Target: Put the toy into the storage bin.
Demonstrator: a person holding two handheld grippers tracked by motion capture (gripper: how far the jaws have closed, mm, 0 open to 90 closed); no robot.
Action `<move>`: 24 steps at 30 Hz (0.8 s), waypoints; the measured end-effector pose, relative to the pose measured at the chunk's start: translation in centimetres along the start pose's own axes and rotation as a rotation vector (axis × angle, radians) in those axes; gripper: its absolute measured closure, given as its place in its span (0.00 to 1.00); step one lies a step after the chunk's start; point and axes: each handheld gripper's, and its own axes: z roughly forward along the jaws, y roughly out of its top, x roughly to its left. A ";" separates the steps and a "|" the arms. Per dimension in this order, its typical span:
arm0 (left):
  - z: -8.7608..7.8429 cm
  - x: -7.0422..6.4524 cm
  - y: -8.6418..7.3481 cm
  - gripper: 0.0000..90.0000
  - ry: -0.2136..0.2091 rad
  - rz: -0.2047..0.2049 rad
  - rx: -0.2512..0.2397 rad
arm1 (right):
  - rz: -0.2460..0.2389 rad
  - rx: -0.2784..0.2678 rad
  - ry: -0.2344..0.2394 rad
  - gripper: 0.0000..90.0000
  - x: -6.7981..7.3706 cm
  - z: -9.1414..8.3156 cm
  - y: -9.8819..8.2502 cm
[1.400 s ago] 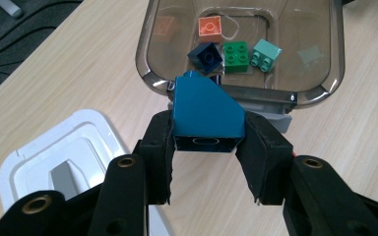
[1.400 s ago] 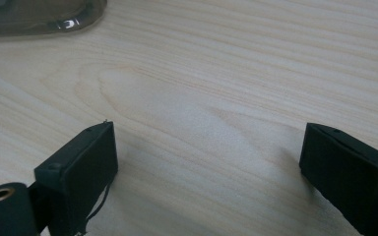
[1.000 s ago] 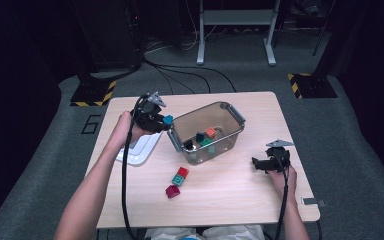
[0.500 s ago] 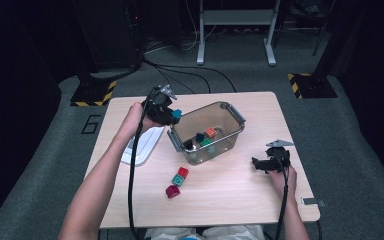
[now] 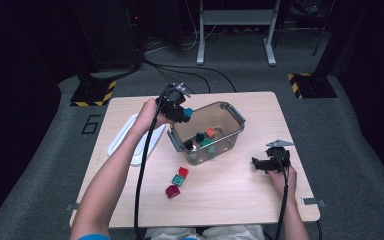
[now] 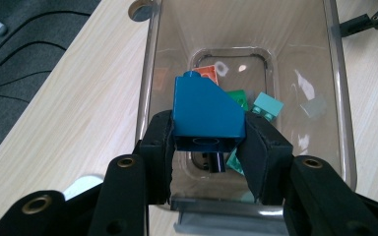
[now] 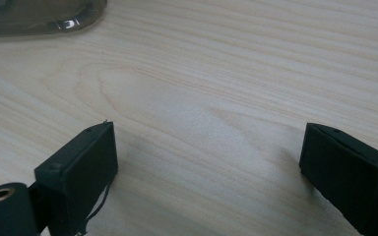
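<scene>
Left gripper [image 6: 209, 147]: black jaws with padded faces, brass-ringed holes behind them, black cable trailing. Right gripper [image 5: 260, 163]: black, grey three-cornered plate on top. Blue sleeve, possibly short.

Wooden table [image 5: 240, 195] carries bin [image 5: 230, 142], tray [image 5: 122, 140], 3 blocks [image 5: 178, 181].

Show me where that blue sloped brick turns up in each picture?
High view: blue sloped brick in the left gripper, above the clear bin's left rim.
Left gripper view: centre, brick clamped between both jaws.
Right gripper view: not in it.
Shared landmark: the clear bin.
</scene>
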 end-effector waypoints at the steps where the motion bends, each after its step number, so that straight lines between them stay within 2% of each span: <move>1: 0.3 0.0 0.2 0.65 -0.001 0.001 0.002 | -0.001 -0.001 0.001 0.08 0.0 0.0 0.0; 14: 3.6 -0.3 2.1 0.65 -0.015 -0.002 0.034 | 0.000 0.000 0.002 0.08 0.0 0.0 0.0; 24: 6.3 0.0 2.6 0.65 -0.032 -0.012 0.094 | -0.002 0.001 0.003 0.08 0.0 0.0 0.0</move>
